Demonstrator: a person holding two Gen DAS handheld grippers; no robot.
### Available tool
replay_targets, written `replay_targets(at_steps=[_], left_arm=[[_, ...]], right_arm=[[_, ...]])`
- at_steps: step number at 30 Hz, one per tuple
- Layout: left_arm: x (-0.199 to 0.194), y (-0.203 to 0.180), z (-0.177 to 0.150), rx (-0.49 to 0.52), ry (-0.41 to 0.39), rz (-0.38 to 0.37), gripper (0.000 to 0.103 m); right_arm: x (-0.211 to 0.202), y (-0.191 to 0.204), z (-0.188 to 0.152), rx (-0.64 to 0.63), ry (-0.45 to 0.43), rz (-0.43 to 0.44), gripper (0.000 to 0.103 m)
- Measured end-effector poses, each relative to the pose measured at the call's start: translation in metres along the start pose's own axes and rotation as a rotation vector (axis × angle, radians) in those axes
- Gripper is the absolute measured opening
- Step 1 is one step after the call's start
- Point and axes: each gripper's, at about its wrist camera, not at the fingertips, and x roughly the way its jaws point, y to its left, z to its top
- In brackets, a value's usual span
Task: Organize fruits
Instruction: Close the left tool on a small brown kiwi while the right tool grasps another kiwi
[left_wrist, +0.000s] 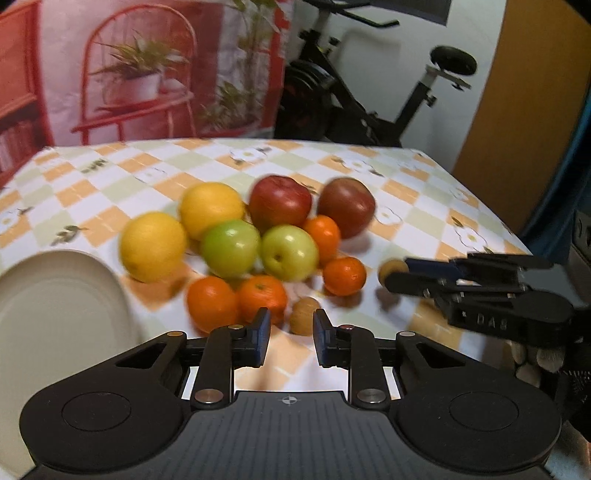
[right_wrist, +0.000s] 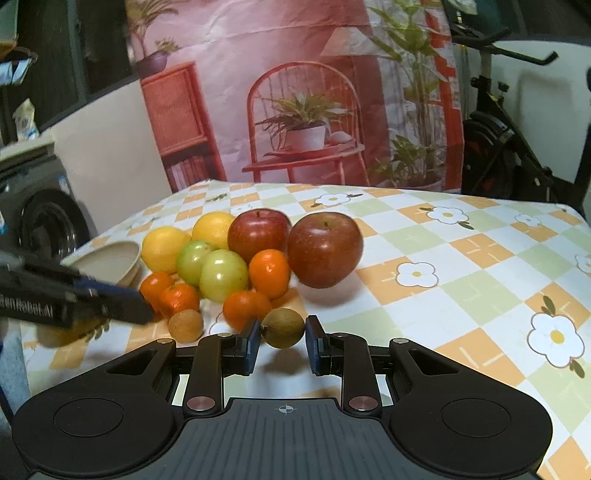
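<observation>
A pile of fruit sits on the checked tablecloth (right_wrist: 461, 258): two yellow citrus (left_wrist: 153, 245), two green apples (left_wrist: 231, 247), two red apples (left_wrist: 280, 201) and several tangerines (left_wrist: 210, 302). My right gripper (right_wrist: 282, 341) is shut on a small brown fruit (right_wrist: 282, 328) and holds it just above the cloth; the left wrist view shows it at that gripper's tip (left_wrist: 393, 271). My left gripper (left_wrist: 292, 321) is shut with nothing in it. A second small brown fruit (left_wrist: 304, 315) lies on the cloth just beyond its fingertips.
A beige bowl (left_wrist: 55, 295) stands left of the pile, near the table's left edge. Behind the table hang a printed backdrop (right_wrist: 295, 92) and an exercise bike (left_wrist: 369, 110). A washing machine (right_wrist: 48, 221) stands off the table's left side.
</observation>
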Motion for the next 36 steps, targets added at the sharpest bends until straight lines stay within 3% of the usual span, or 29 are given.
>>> replay_targets(at_steps=[7,36], left_arm=[[0.017,-0.004,-0.003,-0.017,0.049,0.011,0.026],[0.031,-0.02,0.001,0.031,0.023,0.061,0.027]], right_arm=[[-0.005,-0.006,-0.002,0.046,-0.034,0.017,0.024],[-0.008,-0.011,-0.006,0.099,-0.065,0.032,0.024]])
